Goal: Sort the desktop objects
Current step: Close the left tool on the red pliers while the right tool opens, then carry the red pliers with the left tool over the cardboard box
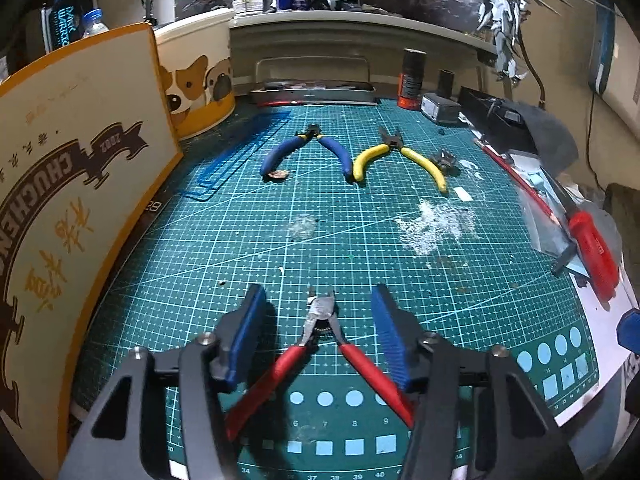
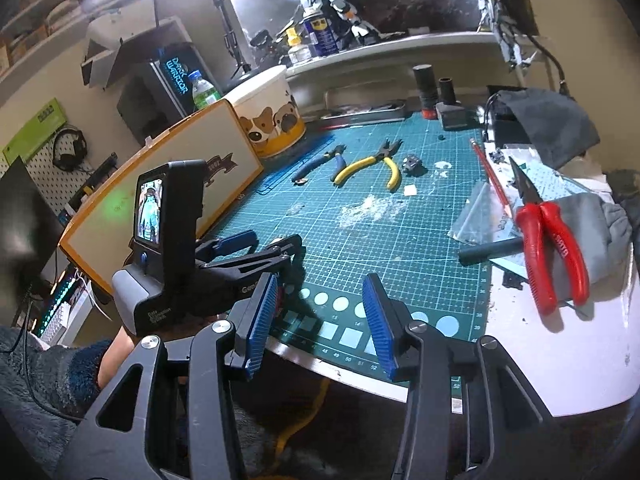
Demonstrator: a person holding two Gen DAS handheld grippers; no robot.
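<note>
The left gripper point(image 1: 318, 336) hangs low over the green cutting mat point(image 1: 360, 240) on the worktop. Its jaws stand partly open, and the red-handled cutters point(image 1: 320, 344) lie flat on the mat right between them. The red handles spread back toward the camera, and the blue pads sit a little way off on each side (not touching the cutters, as far as the left wrist view shows).

The right gripper point(image 2: 318, 316) hangs at the near edge of the mat with its jaws partly open and nothing in them.

Farther back lie the blue-handled cutters point(image 1: 308, 150) and the yellow-handled cutters point(image 1: 400, 160), side by side. Big red pliers point(image 2: 548, 240) rest off to the right.
</note>
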